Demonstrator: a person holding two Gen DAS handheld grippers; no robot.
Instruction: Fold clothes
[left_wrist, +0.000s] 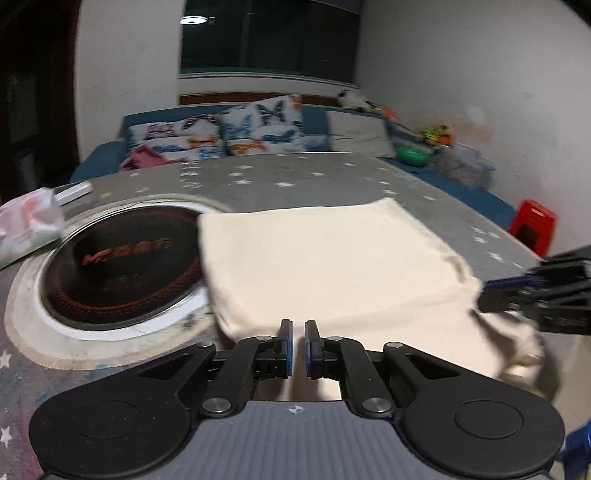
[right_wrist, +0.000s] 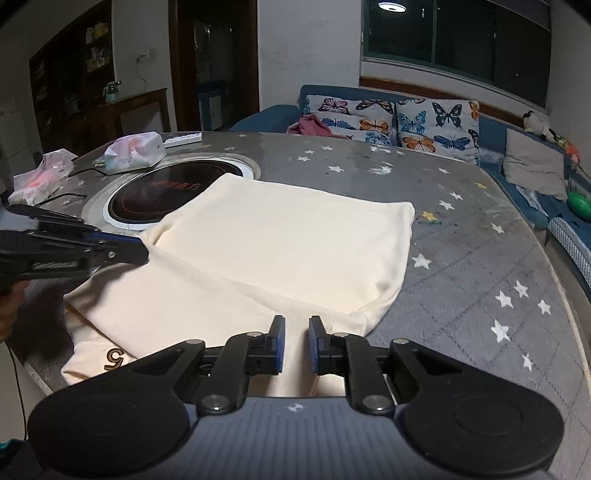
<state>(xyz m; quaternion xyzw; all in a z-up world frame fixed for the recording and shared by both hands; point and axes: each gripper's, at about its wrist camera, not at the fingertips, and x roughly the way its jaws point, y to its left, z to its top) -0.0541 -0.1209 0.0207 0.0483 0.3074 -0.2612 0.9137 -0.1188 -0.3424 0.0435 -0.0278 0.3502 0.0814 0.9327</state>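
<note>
Cream garment (right_wrist: 280, 243) lies on the table (right_wrist: 480, 266) with one fold laid over, lower part unfolded; left gripper (left_wrist: 298, 345) and right gripper (right_wrist: 296, 343) both slightly spread, pinching nothing.

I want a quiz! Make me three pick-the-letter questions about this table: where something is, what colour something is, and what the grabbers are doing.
1. Where is the round cooktop?
A. set into the table
B. on the sofa
C. on the floor

2. What colour is the garment?
A. red
B. cream
C. green

3. How do the right gripper jaws stand?
A. clamped on a pillow
B. parted, holding nothing
C. gripping a cup

Answers:
1 A, it sits sunk in the starry tabletop.
2 B, the cloth is pale cream.
3 B, a gap shows between them.
</note>
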